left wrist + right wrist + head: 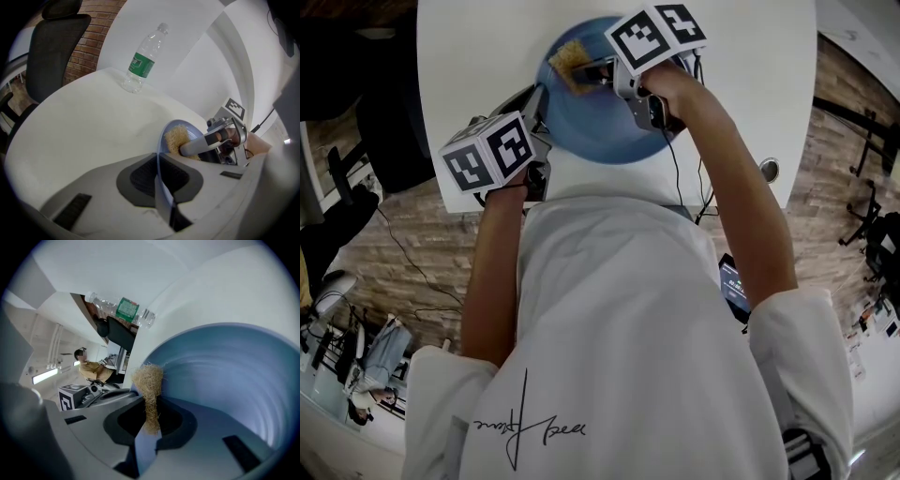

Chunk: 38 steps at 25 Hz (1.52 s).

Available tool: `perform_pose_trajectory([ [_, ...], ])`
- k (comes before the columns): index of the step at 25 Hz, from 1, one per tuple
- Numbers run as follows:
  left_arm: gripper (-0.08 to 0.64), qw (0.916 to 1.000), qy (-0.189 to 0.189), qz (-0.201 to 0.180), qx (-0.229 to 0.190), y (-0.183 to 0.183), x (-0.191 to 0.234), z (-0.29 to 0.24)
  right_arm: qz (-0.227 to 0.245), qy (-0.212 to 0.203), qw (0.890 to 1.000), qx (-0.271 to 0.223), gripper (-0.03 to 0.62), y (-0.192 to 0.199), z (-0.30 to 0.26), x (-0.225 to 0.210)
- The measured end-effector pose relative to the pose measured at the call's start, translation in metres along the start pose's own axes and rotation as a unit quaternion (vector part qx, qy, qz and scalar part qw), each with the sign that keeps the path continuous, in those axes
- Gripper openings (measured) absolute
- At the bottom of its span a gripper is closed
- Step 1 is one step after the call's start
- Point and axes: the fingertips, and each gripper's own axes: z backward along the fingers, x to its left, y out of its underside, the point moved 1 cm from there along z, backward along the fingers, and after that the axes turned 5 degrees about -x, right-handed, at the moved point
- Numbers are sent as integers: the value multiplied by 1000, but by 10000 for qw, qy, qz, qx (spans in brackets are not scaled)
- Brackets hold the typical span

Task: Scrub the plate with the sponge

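Two grips: left gripper (539, 101) clamps plate (614, 136) rim; right gripper (598, 71) jaws pinch sponge (567, 60), long axis forward.

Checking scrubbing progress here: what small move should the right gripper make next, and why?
Probably sweep the sponge across the middle of the plate: the right gripper is shut on it near the far rim, and the left gripper clamps the near rim, steadying it.

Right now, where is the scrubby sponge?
In the head view the sponge is near the top, pinched in the right gripper and against the blue plate, which the left gripper holds by its rim.
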Motion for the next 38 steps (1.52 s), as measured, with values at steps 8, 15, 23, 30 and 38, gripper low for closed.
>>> perform_pose_trajectory([
  [8, 15, 10000, -8, 25, -10, 1, 0, 1, -129, 30, 9995, -302, 42, -11, 7, -6],
  [15, 15, 10000, 5, 33, -36, 0, -1, 0, -158, 330, 9980, -517, 41, -15, 16, -12],
  [23, 15, 10000, 2, 43, -46, 0, -1, 0, -346, 378, 9959, -741, 42, -19, 23, -18],
  [30, 15, 10000, -2, 48, -70, 0, 3, 1, -526, 434, 9930, -964, 42, -21, 28, -23],
  [38, 15, 9999, 0, 53, -128, -1, 5, 1, -717, 610, 9875, -1266, 41, -22, 38, -30],
])
